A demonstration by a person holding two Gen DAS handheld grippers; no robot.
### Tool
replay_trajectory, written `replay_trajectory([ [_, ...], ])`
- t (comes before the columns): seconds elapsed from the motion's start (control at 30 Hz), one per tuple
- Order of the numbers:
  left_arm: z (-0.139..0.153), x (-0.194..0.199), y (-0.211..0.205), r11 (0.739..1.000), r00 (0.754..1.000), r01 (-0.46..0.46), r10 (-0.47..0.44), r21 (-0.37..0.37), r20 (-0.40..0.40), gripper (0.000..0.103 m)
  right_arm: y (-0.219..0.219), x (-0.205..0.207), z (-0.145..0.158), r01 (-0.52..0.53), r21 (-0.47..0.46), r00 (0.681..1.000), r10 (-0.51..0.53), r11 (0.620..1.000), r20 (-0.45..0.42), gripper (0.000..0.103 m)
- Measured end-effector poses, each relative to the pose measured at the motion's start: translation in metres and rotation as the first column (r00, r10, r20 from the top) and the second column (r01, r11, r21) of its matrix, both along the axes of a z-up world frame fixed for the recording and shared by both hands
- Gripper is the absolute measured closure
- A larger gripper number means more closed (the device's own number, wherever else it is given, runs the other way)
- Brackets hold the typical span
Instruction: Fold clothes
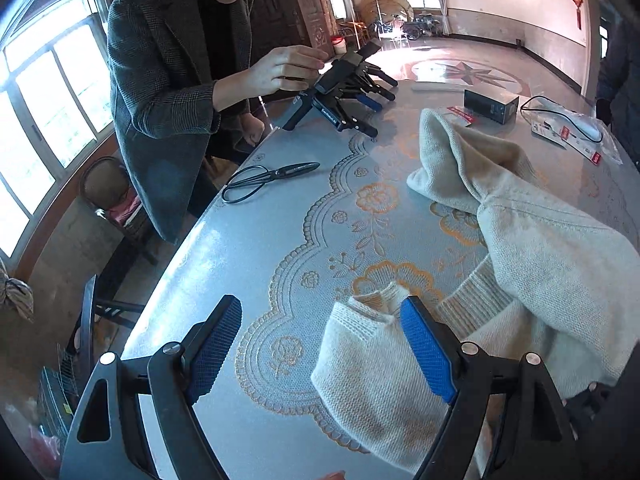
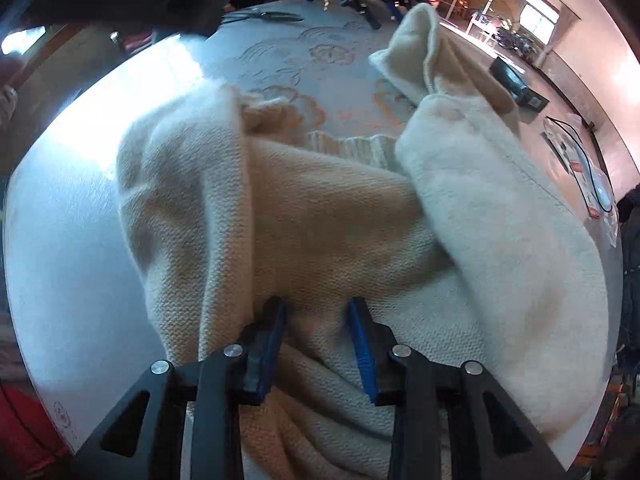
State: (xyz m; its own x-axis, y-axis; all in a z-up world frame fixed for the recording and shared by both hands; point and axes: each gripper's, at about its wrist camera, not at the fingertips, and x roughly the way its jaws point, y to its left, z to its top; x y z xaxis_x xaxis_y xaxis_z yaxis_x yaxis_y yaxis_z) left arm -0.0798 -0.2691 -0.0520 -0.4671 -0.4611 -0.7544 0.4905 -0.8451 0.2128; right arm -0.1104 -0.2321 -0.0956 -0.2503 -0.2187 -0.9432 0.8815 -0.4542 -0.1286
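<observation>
A cream knitted sweater (image 1: 552,256) lies crumpled on the blue floral tablecloth (image 1: 280,264), one sleeve stretched toward the far side. My left gripper (image 1: 320,308) is open just above the table. A ribbed sleeve cuff (image 1: 372,320) rests between its blue pads, against the right-hand one. In the right wrist view the sweater (image 2: 320,216) fills the middle. My right gripper (image 2: 316,312) is partly closed with a thick bunch of the knit pinched between its fingers, and folds run out from that spot.
A person in a dark jacket (image 1: 160,80) stands at the table's far left edge and handles other black grippers (image 1: 348,92). Black scissors (image 1: 268,178), a black box (image 1: 490,106) and plastic packets with a cable (image 1: 572,132) lie on the table. A chair (image 1: 108,196) stands to the left.
</observation>
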Motion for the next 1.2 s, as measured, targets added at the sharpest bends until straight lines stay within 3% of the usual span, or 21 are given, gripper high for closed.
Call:
replay_trajectory([
  [0.1,0.005,0.001,0.002,1.0,1.0,0.015,-0.015,-0.007,-0.005,0.02,0.02,0.051,-0.001,-0.173,0.029,0.978,0.168,0.984,0.122,0.068],
  [0.27,-0.009,-0.003,0.022,0.995,0.995,0.099,-0.098,-0.035,0.034,0.02,0.094,0.078,0.03,-0.103,-0.135,0.949,0.138,0.985,0.282,0.07],
  [0.33,-0.018,-0.003,0.033,0.989,0.988,0.144,-0.142,-0.042,0.056,0.02,0.126,0.064,0.051,0.031,-0.204,0.967,0.022,0.979,0.254,0.069],
  [0.4,-0.028,-0.004,0.045,0.981,0.98,0.189,-0.185,-0.049,0.078,0.02,0.155,0.039,0.054,0.211,-0.166,0.959,-0.171,0.963,0.227,0.069],
  [0.47,-0.037,-0.005,0.057,0.971,0.968,0.234,-0.228,-0.054,0.101,0.02,0.183,0.013,0.056,0.391,-0.124,0.911,-0.364,0.912,0.193,0.069],
  [0.53,-0.046,-0.005,0.068,0.959,0.955,0.279,-0.27,-0.058,0.124,0.02,0.211,-0.012,0.057,0.558,-0.089,0.827,-0.542,0.825,0.15,0.069],
  [0.6,-0.056,-0.006,0.08,0.944,0.939,0.323,-0.312,-0.061,0.147,0.02,0.239,-0.018,0.04,0.602,-0.037,0.787,-0.586,0.797,0.192,0.069],
  [0.7,-0.065,0.0,0.088,0.935,0.929,0.349,-0.335,-0.068,0.161,0.02,0.266,-0.017,0.014,0.634,0.076,0.753,-0.636,0.77,0.17,0.069],
  [0.8,-0.074,0.007,0.093,0.928,0.922,0.364,-0.347,-0.076,0.17,0.02,0.282,-0.019,0.007,0.627,0.085,0.762,-0.632,0.774,0.143,0.068],
  [0.87,-0.079,0.012,0.096,0.924,0.918,0.374,-0.356,-0.081,0.176,0.02,0.292,-0.026,0.009,0.64,0.132,0.759,-0.65,0.757,0.042,0.069],
  [0.93,-0.085,0.016,0.1,0.919,0.913,0.384,-0.364,-0.085,0.182,0.02,0.312,-0.037,0.01,0.671,0.179,0.739,-0.668,0.72,-0.083,0.068],
  [1.03,-0.091,0.032,0.101,0.918,0.914,0.389,-0.373,-0.082,0.16,0.02,0.353,-0.056,0.009,0.737,0.237,0.674,-0.71,0.633,-0.202,0.066],
  [1.13,-0.089,0.048,0.107,0.901,0.902,0.423,-0.409,-0.093,0.142,0.02,0.387,-0.07,0.011,0.765,0.303,0.634,-0.747,0.568,-0.202,0.065],
  [1.2,-0.083,0.05,0.108,0.888,0.886,0.453,-0.437,-0.086,0.155,0.02,0.393,-0.074,0.018,0.749,0.334,0.645,-0.745,0.572,-0.17,0.065],
])
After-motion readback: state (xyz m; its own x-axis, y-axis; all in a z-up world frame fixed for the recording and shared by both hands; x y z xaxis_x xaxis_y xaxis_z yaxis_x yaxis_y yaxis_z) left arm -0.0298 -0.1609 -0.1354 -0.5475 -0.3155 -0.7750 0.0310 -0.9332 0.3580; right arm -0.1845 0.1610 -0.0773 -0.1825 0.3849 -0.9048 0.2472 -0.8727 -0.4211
